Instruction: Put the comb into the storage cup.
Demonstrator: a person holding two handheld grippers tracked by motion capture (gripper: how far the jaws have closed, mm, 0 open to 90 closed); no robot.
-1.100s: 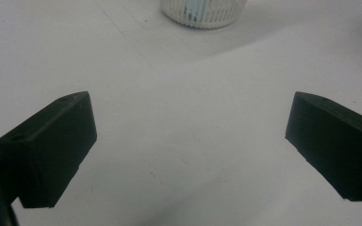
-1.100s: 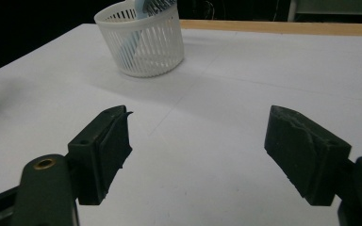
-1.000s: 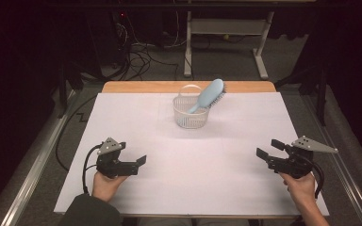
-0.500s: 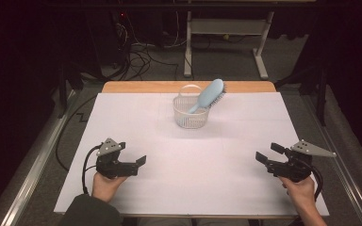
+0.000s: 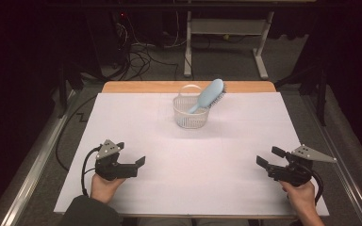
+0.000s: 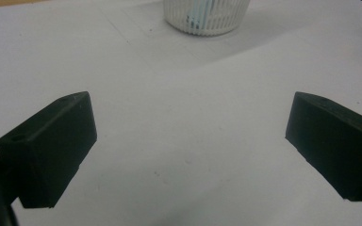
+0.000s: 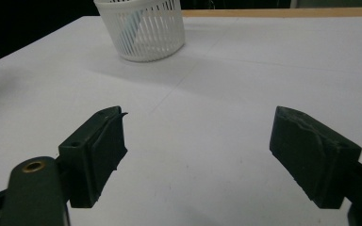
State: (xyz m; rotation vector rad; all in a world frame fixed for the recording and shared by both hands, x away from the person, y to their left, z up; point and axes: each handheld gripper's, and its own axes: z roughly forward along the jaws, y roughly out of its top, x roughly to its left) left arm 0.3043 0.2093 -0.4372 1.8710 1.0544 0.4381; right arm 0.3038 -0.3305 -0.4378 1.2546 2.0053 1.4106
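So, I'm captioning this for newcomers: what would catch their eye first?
Likely the light blue hairbrush, leaning handle-down out of the white slatted basket at the far middle of the white table. Next, the left gripper and right gripper, jaws open, at the near corners.

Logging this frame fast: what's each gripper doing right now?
Left gripper: open, holding nothing, over the white table cover.
Right gripper: open, holding nothing, pointed toward the basket.

Honestly can't read a single word, label, brand or number anywhere here, not on anything in any view.
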